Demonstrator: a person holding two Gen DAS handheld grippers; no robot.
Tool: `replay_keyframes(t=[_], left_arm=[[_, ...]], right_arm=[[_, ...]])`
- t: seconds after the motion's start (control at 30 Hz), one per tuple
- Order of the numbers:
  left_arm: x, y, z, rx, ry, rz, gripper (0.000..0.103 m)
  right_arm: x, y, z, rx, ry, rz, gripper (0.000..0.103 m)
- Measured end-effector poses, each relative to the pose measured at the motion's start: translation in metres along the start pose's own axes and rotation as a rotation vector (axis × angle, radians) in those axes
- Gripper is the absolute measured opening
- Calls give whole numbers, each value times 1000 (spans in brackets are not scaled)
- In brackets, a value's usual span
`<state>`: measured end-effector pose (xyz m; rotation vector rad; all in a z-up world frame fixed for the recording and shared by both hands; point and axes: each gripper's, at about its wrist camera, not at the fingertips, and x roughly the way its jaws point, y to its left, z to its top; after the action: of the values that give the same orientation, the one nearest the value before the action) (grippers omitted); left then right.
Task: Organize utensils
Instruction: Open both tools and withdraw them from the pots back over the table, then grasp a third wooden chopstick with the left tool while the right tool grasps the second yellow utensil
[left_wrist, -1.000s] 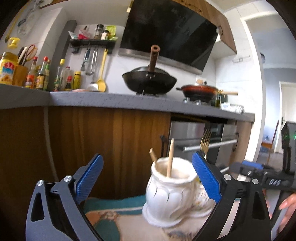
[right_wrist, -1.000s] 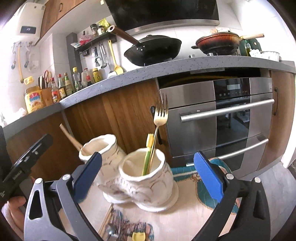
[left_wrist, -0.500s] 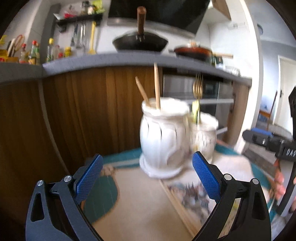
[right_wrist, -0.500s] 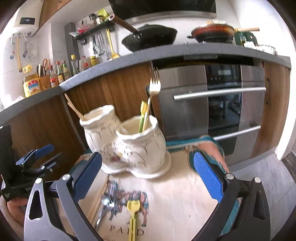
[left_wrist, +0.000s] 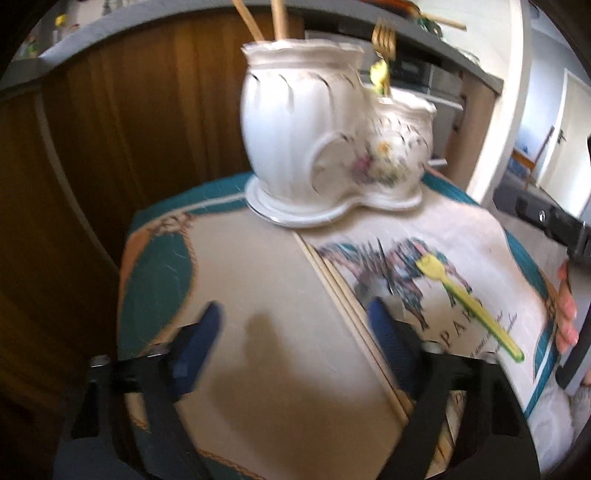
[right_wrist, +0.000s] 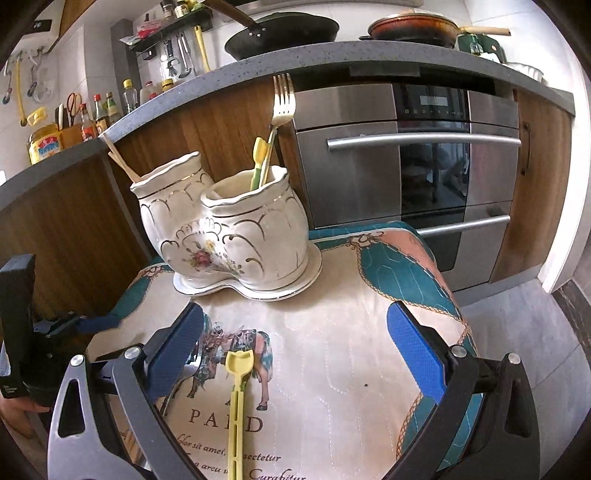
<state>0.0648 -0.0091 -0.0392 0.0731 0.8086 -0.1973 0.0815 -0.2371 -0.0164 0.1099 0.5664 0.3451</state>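
Now the left gripper (left_wrist: 291, 328) has tipped down over the printed mat (left_wrist: 258, 295), jaws spread and empty, with loose chopsticks (left_wrist: 343, 295) beside its right finger. Rightward, the double ceramic holder (right_wrist: 225, 236) sits farther back than before, and the right gripper (right_wrist: 295, 347) hangs open above the yellow fork (right_wrist: 236, 398).

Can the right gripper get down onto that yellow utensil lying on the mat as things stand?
Probably yes. The right gripper has its jaws open, and the yellow utensil lies flat on the mat between them, uncovered.
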Motion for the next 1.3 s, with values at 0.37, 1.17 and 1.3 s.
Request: replay_keyframes(t=[0.37,1.17,1.3], left_arm=[[5,-15,-6,67,65,-63,41],[14,12,0,28,83,-64,16],[11,14,-2,64,87,-56,15]], right_arm=[[2,1,0,-18,8,21,98],[30,42,-28,-232,324,70,55],[28,48,-36,-276,355,81,38]])
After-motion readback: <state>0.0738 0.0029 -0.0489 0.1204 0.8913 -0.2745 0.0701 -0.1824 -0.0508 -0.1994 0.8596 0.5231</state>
